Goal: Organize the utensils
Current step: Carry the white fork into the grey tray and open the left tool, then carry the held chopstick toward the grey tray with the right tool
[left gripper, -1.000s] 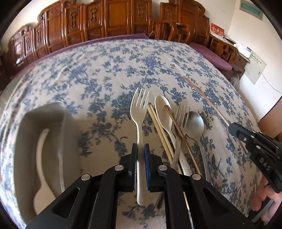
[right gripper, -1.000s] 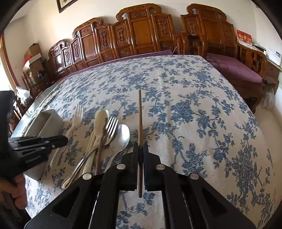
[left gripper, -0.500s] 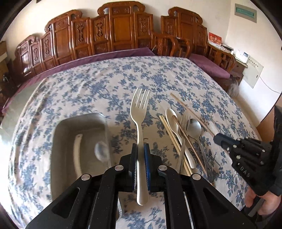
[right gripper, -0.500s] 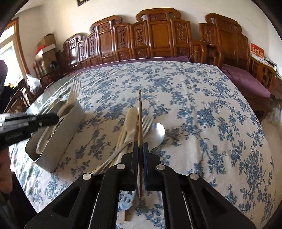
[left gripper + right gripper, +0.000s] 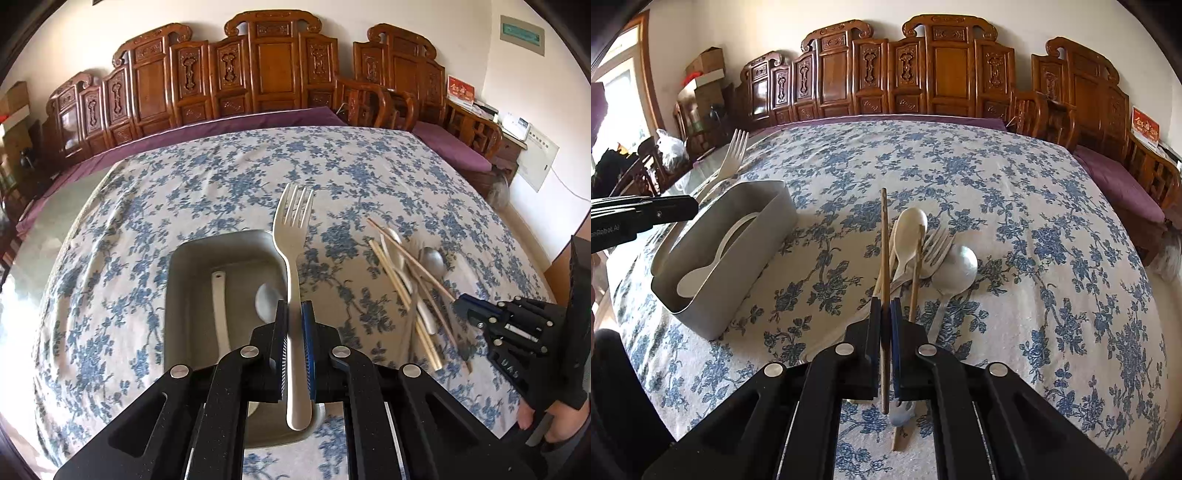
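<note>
A floral-clothed desk (image 5: pixel 221 177), backed by carved wooden chairs (image 5: pixel 266 74), carries a grey metal utensil bin (image 5: pixel 173 295) near its left side and a loose heap of cutlery (image 5: pixel 923 251) to the right of it. The left tool (image 5: pixel 294 332) is pinching a cream plastic fork (image 5: pixel 293 236) by the handle, tines pointing to the far side, over the bin's right portion; a white ladle-style spoon (image 5: pixel 219 306) already lies inside. The right tool (image 5: pixel 885 325) is pressed together on a single brown chopstick (image 5: pixel 884 236), held above the heap, where a cream spoon (image 5: pixel 909 229), a metal fork (image 5: pixel 936 247), a metal spoon (image 5: pixel 956 266) and a second chopstick (image 5: pixel 915 280) lie crossed.

The main hazard looks to be the fork: it is gripped low on a smooth handle with most of its length ahead of the tool, so it could pivot or, let go from this height, strike the bin's right wall and bounce onto the cloth. The bin seems light and may skid if nudged. The thin chopstick could swivel in its pinch, and dipping it would likely rake the tangled heap. Both tools heading for the bin at once risks a clash.
</note>
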Demonstrator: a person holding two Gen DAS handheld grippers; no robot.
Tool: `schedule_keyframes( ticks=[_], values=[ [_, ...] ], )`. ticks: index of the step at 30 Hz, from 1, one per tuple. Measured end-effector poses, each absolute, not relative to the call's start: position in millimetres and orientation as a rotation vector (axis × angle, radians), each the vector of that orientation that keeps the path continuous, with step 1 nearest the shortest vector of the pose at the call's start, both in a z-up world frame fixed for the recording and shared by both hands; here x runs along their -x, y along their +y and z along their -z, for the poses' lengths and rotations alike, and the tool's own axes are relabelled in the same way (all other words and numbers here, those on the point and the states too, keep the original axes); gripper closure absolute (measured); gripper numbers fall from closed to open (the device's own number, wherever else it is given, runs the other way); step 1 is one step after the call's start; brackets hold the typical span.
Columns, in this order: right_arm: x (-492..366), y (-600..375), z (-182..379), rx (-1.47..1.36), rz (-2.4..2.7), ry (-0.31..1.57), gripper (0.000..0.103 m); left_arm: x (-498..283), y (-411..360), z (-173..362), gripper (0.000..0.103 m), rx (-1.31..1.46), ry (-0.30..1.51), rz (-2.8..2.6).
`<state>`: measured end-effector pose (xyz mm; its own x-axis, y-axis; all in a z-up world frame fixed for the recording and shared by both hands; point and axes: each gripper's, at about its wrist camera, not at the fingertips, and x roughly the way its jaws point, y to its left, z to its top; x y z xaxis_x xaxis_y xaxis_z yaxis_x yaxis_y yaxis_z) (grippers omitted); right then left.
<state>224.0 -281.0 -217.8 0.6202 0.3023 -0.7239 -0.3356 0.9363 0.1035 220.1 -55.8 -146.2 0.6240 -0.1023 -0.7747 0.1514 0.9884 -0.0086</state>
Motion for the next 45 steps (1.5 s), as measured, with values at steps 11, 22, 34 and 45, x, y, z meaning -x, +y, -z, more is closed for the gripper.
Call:
schedule_keyframes(
  ticks=[11, 22, 34, 45],
  values=[
    [-225.1, -258.1, 218.0, 0.067, -0.402, 0.824, 0.097, -231.1, -23.7, 186.9, 0.096, -0.051, 0.966, 0.111],
    [-226.5, -250.0, 217.2, 0.067, -0.423, 0.822, 0.097, -243.0, -12.2, 215.1, 0.096, -0.027, 1.034, 0.093],
    [-223.8, -240.6, 214.5, 0.069, -0.445, 0.815, 0.097, -233.4, -10.1, 202.4, 0.096, -0.043, 0.981, 0.118],
    [-205.5, -225.3, 193.6, 0.05, -0.512, 0.762, 0.097, -216.7, 1.4, 170.0, 0.096, -0.054, 0.876, 0.126]
  ],
)
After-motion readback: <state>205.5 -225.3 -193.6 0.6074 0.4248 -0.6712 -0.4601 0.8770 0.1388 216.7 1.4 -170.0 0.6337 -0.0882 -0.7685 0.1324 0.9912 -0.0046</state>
